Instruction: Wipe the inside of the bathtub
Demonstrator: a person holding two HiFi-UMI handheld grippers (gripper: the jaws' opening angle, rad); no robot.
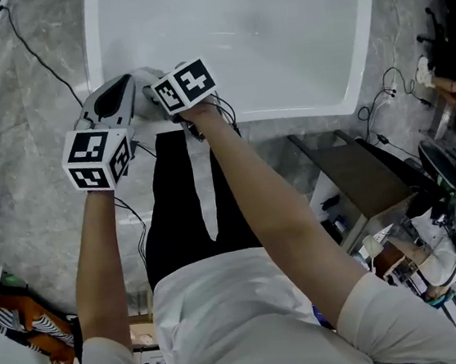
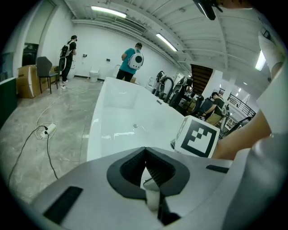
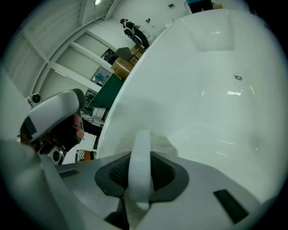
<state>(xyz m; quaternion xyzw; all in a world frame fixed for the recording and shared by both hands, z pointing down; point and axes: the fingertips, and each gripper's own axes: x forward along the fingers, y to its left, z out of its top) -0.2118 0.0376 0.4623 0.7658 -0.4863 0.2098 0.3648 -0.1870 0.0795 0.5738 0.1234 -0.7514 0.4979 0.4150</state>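
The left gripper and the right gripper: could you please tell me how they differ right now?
The right gripper is shut on a white cloth that sticks out past its jaws; the left gripper has its jaws together with nothing sticking out. In the head view the left gripper's marker cube hangs over the floor, while the right gripper's marker cube is just inside the bathtub's near rim. Both sit at its near left corner.

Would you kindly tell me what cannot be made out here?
Left gripper view: the left gripper holds a white scrap too small to name.
Right gripper view: the right gripper holds a white strip whose near end the gripper's body hides; I cannot name it.
Head view: both grippers' jaws lie under their marker cubes; the bathtub's far end is cut by the top edge.
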